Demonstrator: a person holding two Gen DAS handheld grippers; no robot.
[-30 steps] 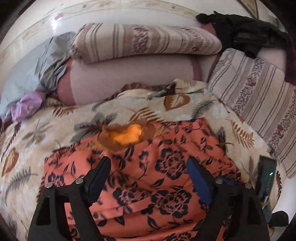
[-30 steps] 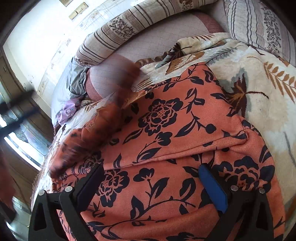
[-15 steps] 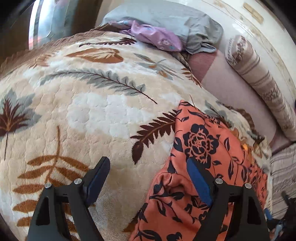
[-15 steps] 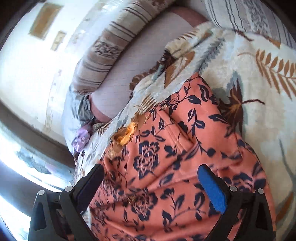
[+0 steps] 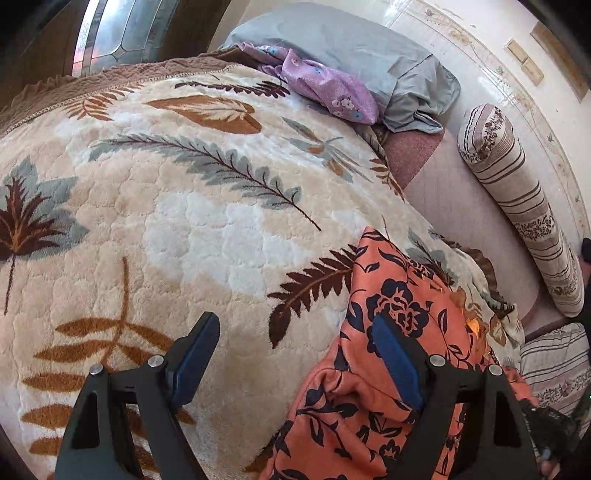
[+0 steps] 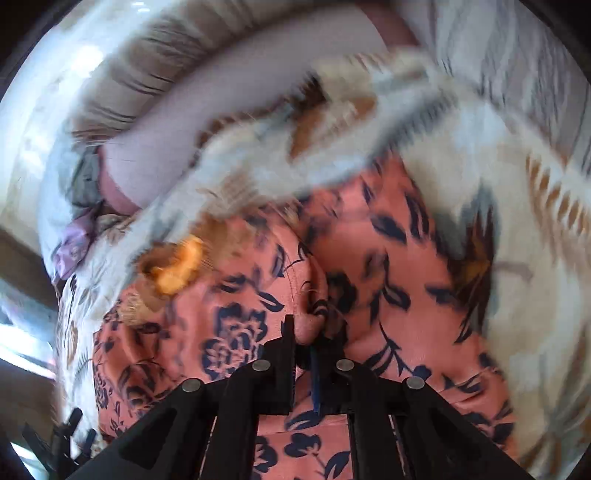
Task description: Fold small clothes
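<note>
An orange garment with dark blue flowers [image 5: 388, 350] lies on a cream leaf-patterned blanket [image 5: 184, 221]. In the left wrist view my left gripper [image 5: 295, 354] is open and empty, low over the blanket at the garment's left edge; its right finger [image 5: 397, 363] is over the cloth. In the blurred right wrist view my right gripper [image 6: 308, 339] is shut on a raised fold of the orange garment [image 6: 258, 314], pinched between the fingers.
A grey pillow [image 5: 351, 62] and a purple flowered cloth [image 5: 325, 88] lie at the bed's far side. A striped bolster [image 5: 524, 206] lies along the wall. A striped cushion [image 5: 554, 362] sits at the right. A window [image 5: 118, 29] is beyond the bed's edge.
My right gripper has closed on a fold of the garment and is moving fast. My left gripper has swung from above the garment's middle to its left edge, staying open.
</note>
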